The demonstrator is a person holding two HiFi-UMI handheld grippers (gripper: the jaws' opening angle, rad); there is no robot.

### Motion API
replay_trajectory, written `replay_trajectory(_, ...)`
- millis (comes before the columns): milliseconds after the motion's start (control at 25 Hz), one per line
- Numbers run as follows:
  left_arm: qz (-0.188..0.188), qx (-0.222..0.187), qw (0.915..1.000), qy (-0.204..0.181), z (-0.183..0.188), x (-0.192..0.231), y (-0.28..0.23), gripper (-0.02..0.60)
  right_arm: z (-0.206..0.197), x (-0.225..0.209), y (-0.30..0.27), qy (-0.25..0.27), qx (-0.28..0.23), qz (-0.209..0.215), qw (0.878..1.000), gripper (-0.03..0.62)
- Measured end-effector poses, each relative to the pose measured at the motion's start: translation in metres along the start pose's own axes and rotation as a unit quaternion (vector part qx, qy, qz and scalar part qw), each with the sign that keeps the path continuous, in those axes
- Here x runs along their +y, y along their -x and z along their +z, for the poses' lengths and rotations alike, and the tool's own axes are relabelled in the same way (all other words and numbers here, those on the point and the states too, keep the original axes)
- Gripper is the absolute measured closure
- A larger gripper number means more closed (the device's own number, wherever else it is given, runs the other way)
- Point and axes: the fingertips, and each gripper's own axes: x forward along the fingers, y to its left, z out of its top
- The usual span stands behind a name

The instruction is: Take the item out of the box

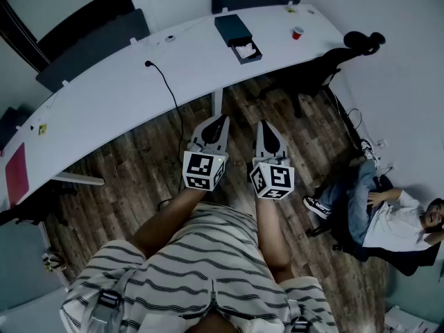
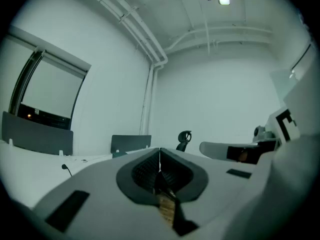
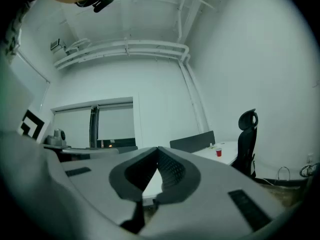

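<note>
The dark box (image 1: 233,28) sits on the far side of the long white tabletop (image 1: 125,96), its open end showing a white item (image 1: 245,49), with a red cup (image 1: 297,32) near it. The left gripper (image 1: 216,122) and right gripper (image 1: 269,127) are held level, side by side over the wooden floor (image 1: 139,165), well apart from the box. Each gripper's fingers (image 2: 145,173) are pressed together at the tips with nothing between them.
</note>
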Motion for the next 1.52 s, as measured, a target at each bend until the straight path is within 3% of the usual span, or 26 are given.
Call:
replay_trajectory(480,0.024,0.019,0.9994,-0.017,-0.025,-0.056,0.017,0.557,0.001,-0.031,0.040,-0.009,-0.005,0.019,1.000,0.576)
replay_trajectory(760,0.025,0.029,0.9991,-0.018,-0.036,-0.065,0.014,0.557,-0.003,-0.037,0.039,-0.009,-0.004,0.024,1.000,0.576)
replay_trajectory(1160,0.032,0.026,0.9991,0.002,-0.047,-0.038,-0.048,0.557,-0.015,-0.059,-0.016,0.008,0.015,0.035,0.999,0.576)
replay_trajectory(1520,0.023,0.021,0.9994,0.012,-0.040,0.026,-0.145,0.557,-0.021,-0.080,-0.123,0.014,0.019,0.045,0.999,0.576)
